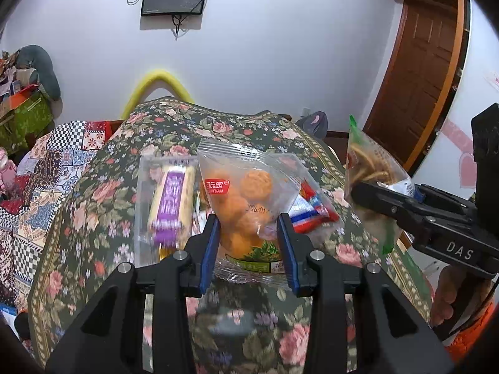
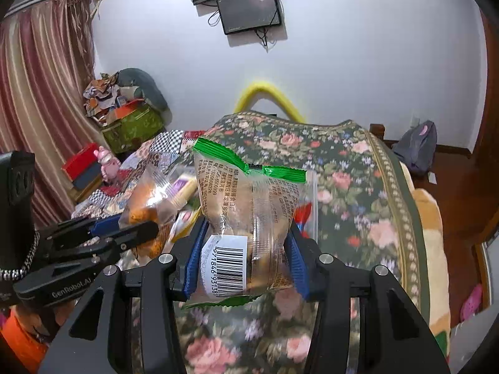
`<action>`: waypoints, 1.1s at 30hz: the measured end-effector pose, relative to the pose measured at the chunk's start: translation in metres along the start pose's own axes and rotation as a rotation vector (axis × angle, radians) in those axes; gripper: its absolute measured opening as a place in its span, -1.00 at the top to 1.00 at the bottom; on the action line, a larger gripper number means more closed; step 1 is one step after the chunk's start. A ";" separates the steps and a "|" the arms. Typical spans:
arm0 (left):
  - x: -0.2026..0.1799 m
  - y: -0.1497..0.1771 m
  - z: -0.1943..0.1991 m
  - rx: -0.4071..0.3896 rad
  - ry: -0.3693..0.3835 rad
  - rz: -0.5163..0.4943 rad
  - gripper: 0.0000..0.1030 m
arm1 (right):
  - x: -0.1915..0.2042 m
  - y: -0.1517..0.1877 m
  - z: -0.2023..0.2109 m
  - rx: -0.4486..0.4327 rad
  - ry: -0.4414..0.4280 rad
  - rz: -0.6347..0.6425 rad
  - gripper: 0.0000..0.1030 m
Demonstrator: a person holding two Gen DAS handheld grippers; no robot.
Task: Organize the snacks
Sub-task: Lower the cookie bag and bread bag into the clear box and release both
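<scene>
The left gripper (image 1: 248, 237) points downward over the bed, blue pads clamped on a cookie bag (image 1: 246, 193). Beside it, the right gripper (image 2: 244, 260) points downward too, pads pinching a green-edged bag (image 2: 249, 212).

Dark green bedspread (image 1: 93, 218) with pink roses, orange cookies (image 1: 246, 199) in clear bag, purple-banded pale yellow bar (image 1: 171, 199), green-edged clear bag (image 2: 249, 218), blue pads (image 1: 209, 249), yellow cushion (image 1: 159, 85)

Two close wrist views, angled down along their fingers (image 1: 212, 243), sharing the floral bedspread (image 2: 358, 187).
</scene>
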State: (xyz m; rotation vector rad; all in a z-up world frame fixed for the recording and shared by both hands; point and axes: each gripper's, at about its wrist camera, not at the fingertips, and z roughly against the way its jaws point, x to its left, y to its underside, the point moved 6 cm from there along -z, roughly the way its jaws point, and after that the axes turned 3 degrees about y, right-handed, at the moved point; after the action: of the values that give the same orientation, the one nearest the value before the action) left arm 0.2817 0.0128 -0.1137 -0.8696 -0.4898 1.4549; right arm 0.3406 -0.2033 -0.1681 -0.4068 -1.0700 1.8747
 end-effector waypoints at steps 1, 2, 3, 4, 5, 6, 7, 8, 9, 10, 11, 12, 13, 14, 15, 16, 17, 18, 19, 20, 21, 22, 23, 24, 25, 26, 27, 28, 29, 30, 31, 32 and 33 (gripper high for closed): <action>0.001 -0.004 -0.004 0.000 -0.003 -0.001 0.28 | -0.001 -0.004 -0.004 0.000 0.001 -0.001 0.14; 0.002 -0.008 -0.009 0.002 -0.007 -0.003 0.28 | -0.002 -0.009 -0.009 0.001 0.003 -0.002 0.14; 0.003 -0.010 -0.012 0.003 -0.010 -0.003 0.28 | -0.002 -0.011 -0.013 0.002 0.005 -0.002 0.14; 0.004 -0.012 -0.016 0.005 -0.010 -0.003 0.28 | -0.003 -0.014 -0.018 0.007 0.009 0.001 0.14; 0.005 -0.014 -0.019 0.009 -0.010 -0.001 0.28 | -0.003 -0.017 -0.024 0.011 0.013 0.003 0.14; 0.006 -0.016 -0.023 0.013 -0.010 0.002 0.28 | -0.004 -0.019 -0.028 0.014 0.017 0.006 0.14; 0.007 -0.018 -0.029 0.017 -0.009 0.004 0.28 | -0.004 -0.021 -0.034 0.018 0.022 0.009 0.14; 0.007 -0.019 -0.032 0.020 -0.007 0.005 0.28 | -0.005 -0.022 -0.038 0.022 0.026 0.010 0.14; 0.008 -0.021 -0.037 0.026 -0.004 0.009 0.28 | -0.005 -0.024 -0.045 0.029 0.031 0.011 0.14; 0.008 -0.023 -0.041 0.029 -0.002 0.010 0.28 | -0.006 -0.024 -0.049 0.033 0.033 0.011 0.14; 0.009 -0.024 -0.045 0.032 -0.003 0.011 0.28 | -0.006 -0.025 -0.054 0.038 0.036 0.013 0.14; 0.010 -0.026 -0.049 0.035 -0.008 0.011 0.28 | -0.007 -0.025 -0.060 0.047 0.042 0.016 0.14; 0.011 -0.027 -0.055 0.039 -0.013 0.013 0.28 | -0.007 -0.025 -0.064 0.053 0.045 0.018 0.14; 0.012 -0.027 -0.059 0.044 -0.014 0.015 0.28 | -0.008 -0.024 -0.068 0.061 0.049 0.020 0.14; 0.015 -0.027 -0.066 0.052 -0.016 0.019 0.28 | -0.008 -0.023 -0.073 0.070 0.054 0.021 0.14; 0.016 -0.027 -0.070 0.059 -0.019 0.022 0.27 | -0.009 -0.022 -0.078 0.079 0.057 0.022 0.14; 0.017 -0.026 -0.073 0.064 -0.020 0.025 0.27 | -0.009 -0.021 -0.082 0.089 0.061 0.024 0.14; 0.018 -0.025 -0.077 0.071 -0.018 0.027 0.27 | -0.010 -0.019 -0.087 0.099 0.065 0.025 0.14; 0.019 -0.023 -0.081 0.080 -0.016 0.029 0.26 | -0.010 -0.018 -0.090 0.107 0.067 0.025 0.14; 0.019 -0.022 -0.084 0.085 -0.016 0.031 0.26 | -0.010 -0.018 -0.092 0.110 0.067 0.025 0.14; 0.021 -0.020 -0.087 0.089 -0.017 0.033 0.26 | -0.010 -0.017 -0.093 0.109 0.065 0.021 0.13; 0.022 -0.019 -0.090 0.093 -0.021 0.034 0.26 | -0.010 -0.017 -0.093 0.106 0.060 0.016 0.13; 0.023 -0.017 -0.091 0.096 -0.026 0.032 0.25 | -0.009 -0.017 -0.094 0.107 0.054 0.013 0.12; 0.024 -0.017 -0.091 0.097 -0.028 0.031 0.22 | -0.008 -0.017 -0.094 0.110 0.050 0.014 0.09; 0.025 -0.016 -0.091 0.098 -0.029 0.032 0.17 | -0.006 -0.017 -0.094 0.114 0.055 0.021 0.09; 0.026 -0.015 -0.090 0.098 -0.024 0.033 0.15 | -0.006 -0.017 -0.094 0.116 0.061 0.027 0.09; 0.027 -0.015 -0.088 0.097 -0.023 0.036 0.08 | -0.005 -0.017 -0.093 0.119 0.066 0.034 0.07; 0.028 -0.015 -0.086 0.092 -0.025 0.039 -0.02 | -0.005 -0.017 -0.091 0.117 0.069 0.039 0.05; 0.029 -0.016 -0.084 0.088 -0.027 0.041 -0.07 | -0.005 -0.018 -0.090 0.113 0.071 0.040 0.00; 0.029 -0.016 -0.080 0.080 -0.027 0.043 -0.13 | -0.006 -0.019 -0.087 0.109 0.071 0.040 -0.08; 0.030 -0.017 -0.076 0.072 -0.024 0.046 -0.14 | -0.006 -0.019 -0.084 0.104 0.070 0.040 -0.12; 0.029 -0.017 -0.071 0.066 -0.018 0.048 -0.14 | -0.007 -0.020 -0.080 0.097 0.067 0.039 -0.17; 0.028 -0.018 -0.066 0.060 -0.013 0.049 -0.14 | -0.007 -0.021 -0.074 0.086 0.064 0.038 -0.17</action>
State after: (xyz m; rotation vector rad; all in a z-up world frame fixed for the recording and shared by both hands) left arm 0.3462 0.0278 -0.1469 -0.8304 -0.4352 1.5131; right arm 0.4037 -0.1669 -0.1944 -0.4374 -0.9414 1.9211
